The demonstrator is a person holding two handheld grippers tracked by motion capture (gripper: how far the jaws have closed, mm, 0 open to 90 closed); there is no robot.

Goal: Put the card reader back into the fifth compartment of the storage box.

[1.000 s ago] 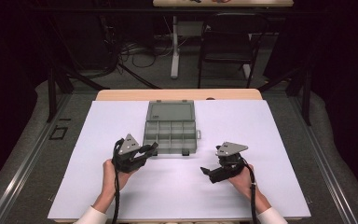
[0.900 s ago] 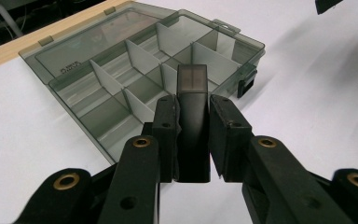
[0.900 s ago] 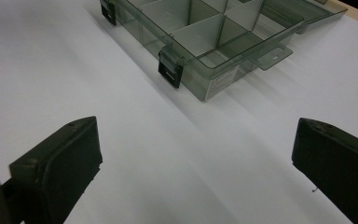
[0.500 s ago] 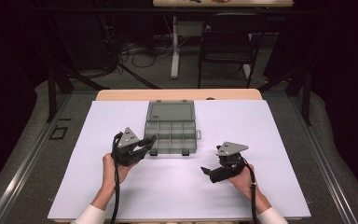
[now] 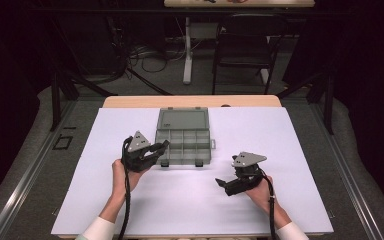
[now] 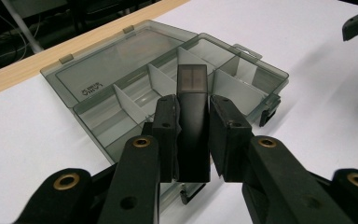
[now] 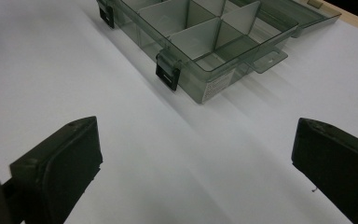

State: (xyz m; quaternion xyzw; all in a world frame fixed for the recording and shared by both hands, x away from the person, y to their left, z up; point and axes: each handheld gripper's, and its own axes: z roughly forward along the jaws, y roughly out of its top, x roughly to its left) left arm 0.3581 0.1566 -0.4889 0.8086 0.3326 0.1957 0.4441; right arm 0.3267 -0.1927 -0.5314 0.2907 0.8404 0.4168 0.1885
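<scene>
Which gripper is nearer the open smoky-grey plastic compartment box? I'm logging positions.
Left. The left gripper is at the box's front-left edge; the right gripper sits apart, in front of its right end.

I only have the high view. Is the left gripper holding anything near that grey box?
Observer: Yes. The left gripper view shows the left gripper shut on a dark plastic piece, held upright between its fingers.
Operator: Is anything in the box's compartments?
Observer: The compartments of the box that the gripper views show look empty.
Operator: And the right gripper?
Observer: The right gripper is open, nothing between its fingers, over the white table short of the box's black latch.
</scene>
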